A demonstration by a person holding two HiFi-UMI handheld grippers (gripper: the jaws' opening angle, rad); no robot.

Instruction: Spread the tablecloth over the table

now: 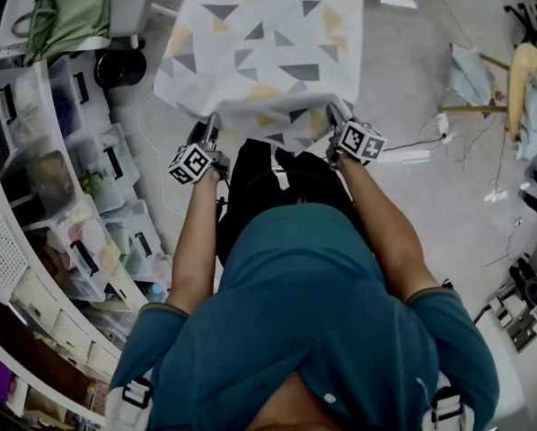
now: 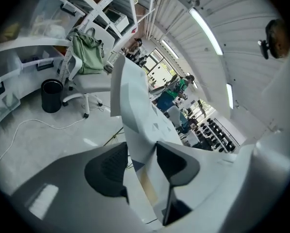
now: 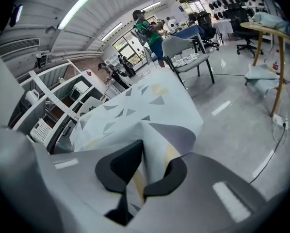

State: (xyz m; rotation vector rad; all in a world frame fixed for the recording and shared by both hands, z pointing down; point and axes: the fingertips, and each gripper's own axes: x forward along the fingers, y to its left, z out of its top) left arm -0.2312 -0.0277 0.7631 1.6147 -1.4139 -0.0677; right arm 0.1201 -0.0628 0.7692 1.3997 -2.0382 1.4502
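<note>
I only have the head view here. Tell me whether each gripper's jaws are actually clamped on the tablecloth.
Observer: The right gripper has its jaws shut on a fold of the tablecloth.
Operator: Now the left one.
Observer: The left gripper has its jaws apart. The cloth's edge runs between them and is not pinched.
Operator: Report what lies beyond the cloth.
Observer: The right gripper view shows a person in a green top standing far off, beyond a chair.
</note>
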